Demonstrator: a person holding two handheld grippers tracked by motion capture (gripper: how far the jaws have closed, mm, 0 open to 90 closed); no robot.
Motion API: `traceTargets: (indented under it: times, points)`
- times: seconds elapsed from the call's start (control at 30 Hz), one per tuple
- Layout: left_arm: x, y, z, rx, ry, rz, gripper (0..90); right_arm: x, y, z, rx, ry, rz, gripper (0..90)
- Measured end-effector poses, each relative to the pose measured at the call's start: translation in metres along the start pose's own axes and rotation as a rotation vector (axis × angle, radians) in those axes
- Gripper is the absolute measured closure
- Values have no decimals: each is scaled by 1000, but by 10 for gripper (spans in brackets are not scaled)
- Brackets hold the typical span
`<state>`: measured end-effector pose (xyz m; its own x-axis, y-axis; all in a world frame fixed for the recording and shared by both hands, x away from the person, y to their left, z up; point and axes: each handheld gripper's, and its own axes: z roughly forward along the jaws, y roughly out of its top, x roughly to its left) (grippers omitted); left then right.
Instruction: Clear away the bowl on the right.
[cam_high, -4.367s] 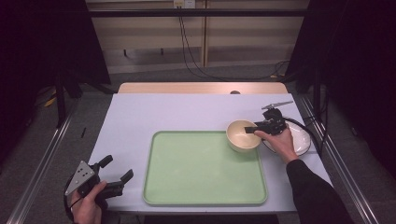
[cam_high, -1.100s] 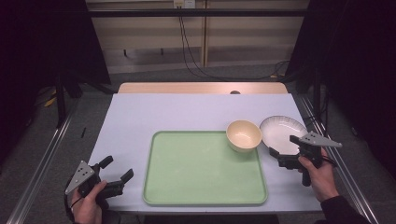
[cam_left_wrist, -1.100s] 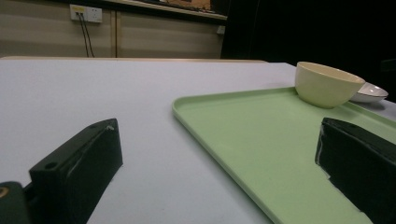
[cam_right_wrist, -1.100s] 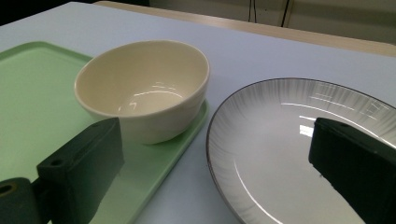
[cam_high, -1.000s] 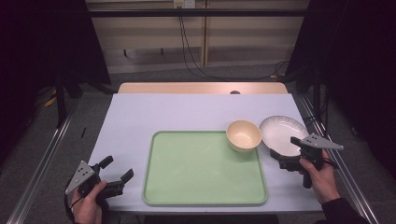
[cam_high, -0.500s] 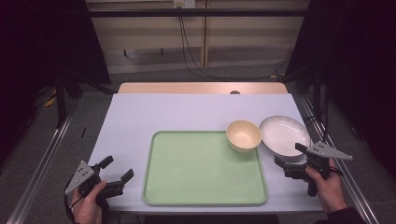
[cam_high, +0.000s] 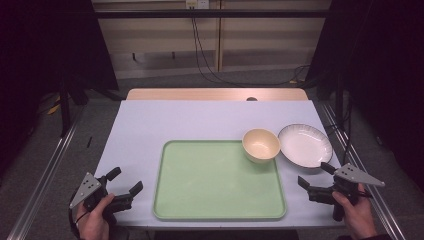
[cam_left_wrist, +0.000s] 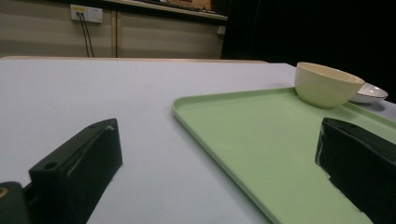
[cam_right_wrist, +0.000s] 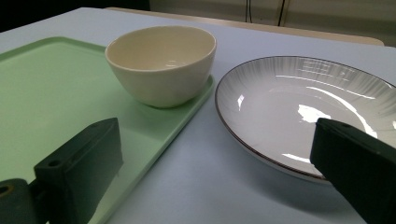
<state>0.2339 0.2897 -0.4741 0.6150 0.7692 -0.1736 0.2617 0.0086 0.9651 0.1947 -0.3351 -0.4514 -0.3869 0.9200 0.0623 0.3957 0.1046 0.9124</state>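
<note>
Right hand-held gripper (cam_high: 315, 180) withdrew; bowl (cam_high: 260, 145) upright (mouth up)

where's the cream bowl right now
In the high view the cream bowl sits on the green tray's far right corner, beside the white plate.

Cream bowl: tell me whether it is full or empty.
Empty. The cream ceramic bowl stands upright on the green tray's corner, its bare glossy inside in plain sight.
</note>
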Motion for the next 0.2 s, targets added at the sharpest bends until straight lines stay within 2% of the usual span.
traceTargets:
  times: [0.1,0.13,0.2]
  points:
    - [0,0,1,-5,4,-5,7,0,-4,-3,-20,-13,6,16]
    - [0,0,1,-6,4,-11,6,1,-5,-4,-12,-8,23,15]
    - [0,0,2,-6,6,-13,7,3,-6,-2,-11,-10,9,11]
